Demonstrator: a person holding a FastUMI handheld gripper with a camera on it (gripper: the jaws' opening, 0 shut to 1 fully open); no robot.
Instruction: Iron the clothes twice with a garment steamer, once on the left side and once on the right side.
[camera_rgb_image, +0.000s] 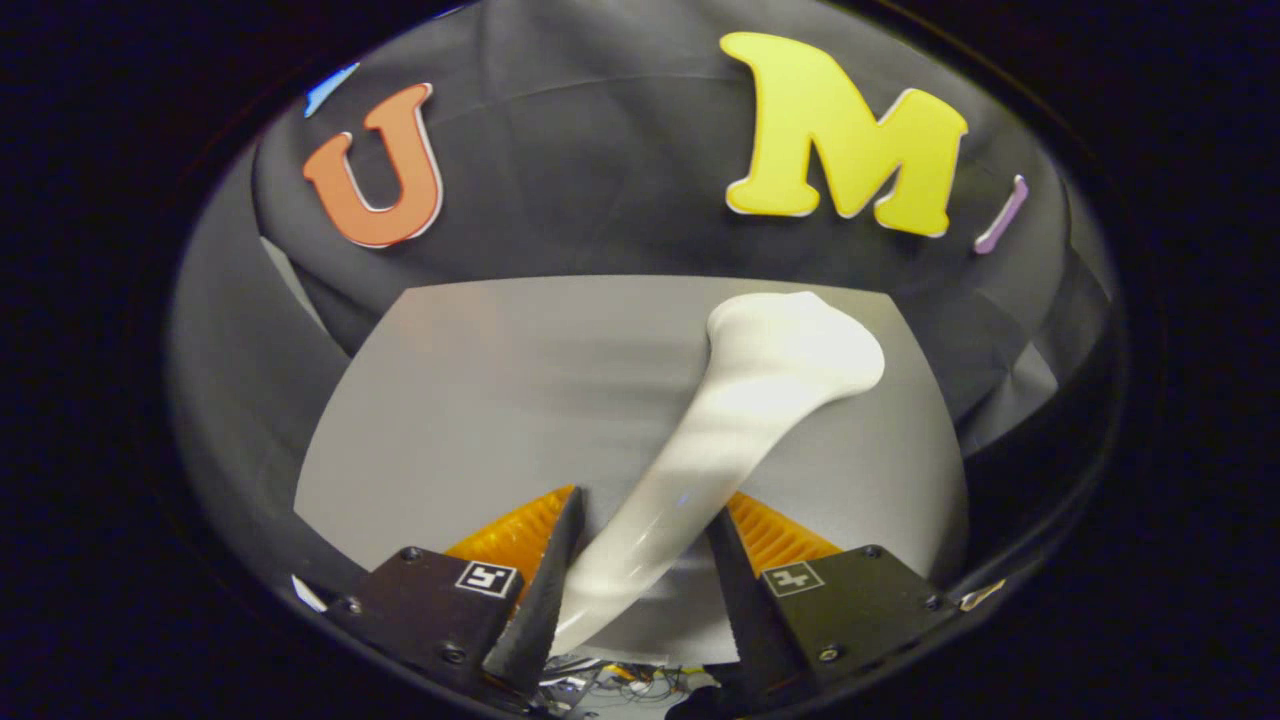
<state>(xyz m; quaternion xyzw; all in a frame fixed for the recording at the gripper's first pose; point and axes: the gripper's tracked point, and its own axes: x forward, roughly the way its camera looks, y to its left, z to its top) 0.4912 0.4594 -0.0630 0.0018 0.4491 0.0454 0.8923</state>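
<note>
A white garment steamer (760, 380) runs from between my fingers up and to the right, and it looks blurred. Its narrow handle sits between the two fingers, and its broad head is ahead of them over the grey surface (480, 400). My gripper (645, 512) is shut on the handle, with a finger on each side. The steamer's head appears raised off the surface, tilted to the right of the fingers. I see no garment on the grey surface here.
The flat grey surface spreads out beyond the fingers and ends at the black cloth wall (600, 150) behind it. Below the near edge, between the fingers, lie some tangled cables (620, 682).
</note>
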